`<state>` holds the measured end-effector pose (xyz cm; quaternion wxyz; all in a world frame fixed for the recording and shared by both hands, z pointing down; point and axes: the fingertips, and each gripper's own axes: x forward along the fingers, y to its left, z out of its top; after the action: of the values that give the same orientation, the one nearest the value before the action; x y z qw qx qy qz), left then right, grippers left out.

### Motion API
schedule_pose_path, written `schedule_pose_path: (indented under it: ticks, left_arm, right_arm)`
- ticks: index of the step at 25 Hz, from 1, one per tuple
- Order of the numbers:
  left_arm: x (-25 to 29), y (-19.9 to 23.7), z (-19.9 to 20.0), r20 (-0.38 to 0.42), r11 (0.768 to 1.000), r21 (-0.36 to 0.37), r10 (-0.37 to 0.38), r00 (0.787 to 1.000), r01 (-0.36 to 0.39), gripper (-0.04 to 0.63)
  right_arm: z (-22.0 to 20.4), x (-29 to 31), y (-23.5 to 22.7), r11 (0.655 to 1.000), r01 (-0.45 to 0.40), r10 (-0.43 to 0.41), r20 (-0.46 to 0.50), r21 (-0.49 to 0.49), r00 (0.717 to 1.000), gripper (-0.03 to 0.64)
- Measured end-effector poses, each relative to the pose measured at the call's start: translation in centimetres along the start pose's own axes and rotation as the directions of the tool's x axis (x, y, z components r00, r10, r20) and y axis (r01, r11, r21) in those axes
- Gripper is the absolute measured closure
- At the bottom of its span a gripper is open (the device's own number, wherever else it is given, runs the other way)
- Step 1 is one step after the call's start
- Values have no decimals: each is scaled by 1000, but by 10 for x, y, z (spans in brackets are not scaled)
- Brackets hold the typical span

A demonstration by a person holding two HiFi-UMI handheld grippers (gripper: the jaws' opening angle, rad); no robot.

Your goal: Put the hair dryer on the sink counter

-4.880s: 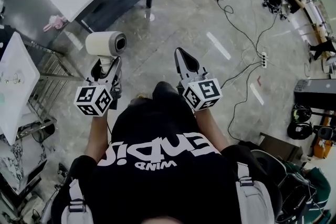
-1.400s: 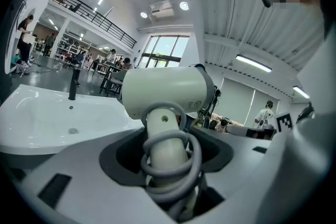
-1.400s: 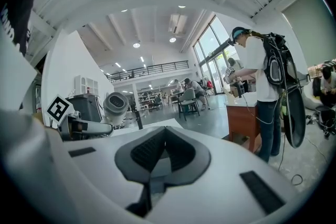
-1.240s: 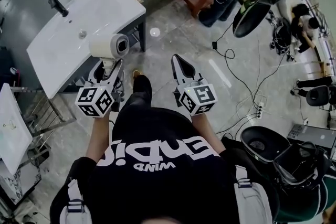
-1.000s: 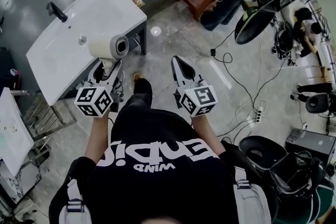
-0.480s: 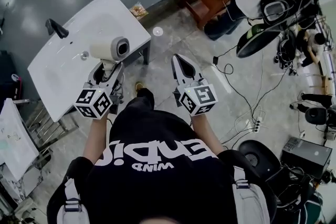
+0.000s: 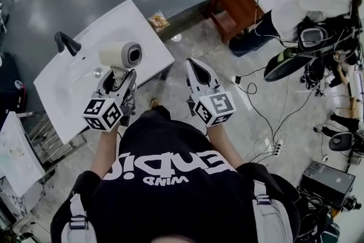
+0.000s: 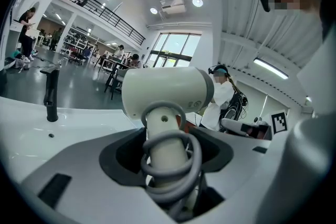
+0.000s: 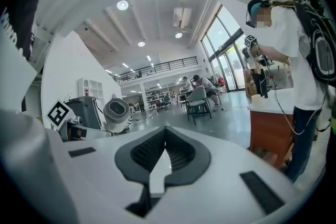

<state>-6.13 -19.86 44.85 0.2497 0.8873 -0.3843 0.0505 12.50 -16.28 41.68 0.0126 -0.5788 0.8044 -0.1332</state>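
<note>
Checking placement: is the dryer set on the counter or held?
Held: the left gripper clamps the dryer by its handle, upright above the counter.

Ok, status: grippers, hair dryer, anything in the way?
Left gripper shut on hair dryer handle. Right gripper shut, empty. Held in air at sink counter edge, not down. Faucet off to the side.

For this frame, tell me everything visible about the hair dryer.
The hair dryer is cream-white and looks like smooth plastic. It has a short round barrel whose dark-ringed open end faces right in the head view. Its straight handle points down into the left gripper, whose jaws clamp it. A grey cord is coiled around the handle. The dryer is held upright in the air at the white sink counter, not resting on it, and only the gripper touches it.
</note>
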Motion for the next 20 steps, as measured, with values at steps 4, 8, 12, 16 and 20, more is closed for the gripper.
schedule_pose_path:
  ticks: [4,8,12,16,20]
  left_arm:
    - [15,10,17,8,1000,10,-6,1000,6,329]
    - [25,16,25,5,1000,7,-4,1000,4,328]
    - [32,20,30,8,1000,0,5,1000,-5,328]
    - [47,27,35,5,1000,-17,18,1000,-18,328]
    - [64,36,41,15,999,-28,43,999,-43,328]
  right_arm:
    - [12,15,-11,1000,10,-10,11,-14,1000,598]
    - [13,21,-19,1000,16,-16,7,4,1000,598]
    - [14,31,-22,1000,1,-1,1,0,1000,598]
    - [17,49,-29,1000,-26,26,-9,-16,1000,598]
    - [25,70,-43,998,-51,50,-13,-36,999,598]
